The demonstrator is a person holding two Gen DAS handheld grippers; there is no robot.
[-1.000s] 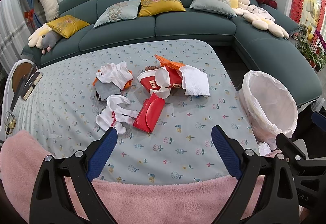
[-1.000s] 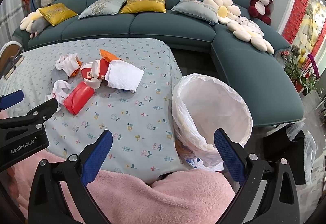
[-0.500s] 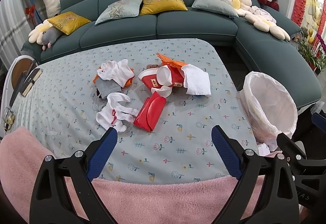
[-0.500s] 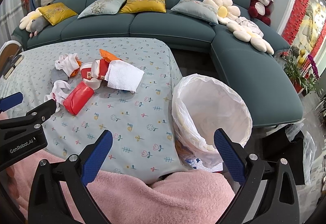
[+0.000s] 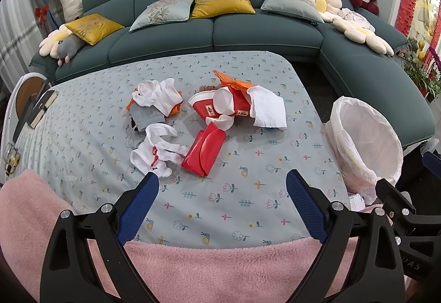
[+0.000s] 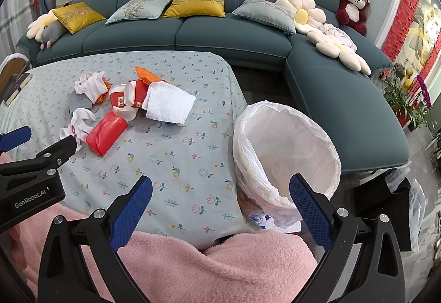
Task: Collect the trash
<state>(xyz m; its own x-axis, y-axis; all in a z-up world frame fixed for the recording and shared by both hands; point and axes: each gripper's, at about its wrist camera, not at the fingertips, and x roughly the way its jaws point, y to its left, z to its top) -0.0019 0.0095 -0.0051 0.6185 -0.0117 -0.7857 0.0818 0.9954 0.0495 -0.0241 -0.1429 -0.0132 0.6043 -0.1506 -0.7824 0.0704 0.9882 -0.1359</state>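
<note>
A pile of litter lies mid-table: a red pouch (image 5: 202, 152), red-and-white paper cups (image 5: 220, 107), an orange wrapper (image 5: 233, 81), a white paper towel (image 5: 268, 110) and white socks (image 5: 154, 151). The pile also shows in the right wrist view, with the pouch (image 6: 106, 132) and towel (image 6: 168, 106). A bin lined with a white bag (image 6: 286, 154) stands at the table's right edge. My left gripper (image 5: 222, 187) is open and empty, short of the pile. My right gripper (image 6: 220, 190) is open and empty, between the table edge and the bin.
A floral cloth covers the table (image 5: 234, 201). A pink fleece (image 5: 220, 270) lies at the near edge. A teal sofa (image 5: 215, 32) with cushions and plush toys runs behind and to the right. Books (image 5: 41, 107) sit at the far left.
The left gripper has drifted slightly toward the litter pile. The right gripper has barely moved. Both stay open.
</note>
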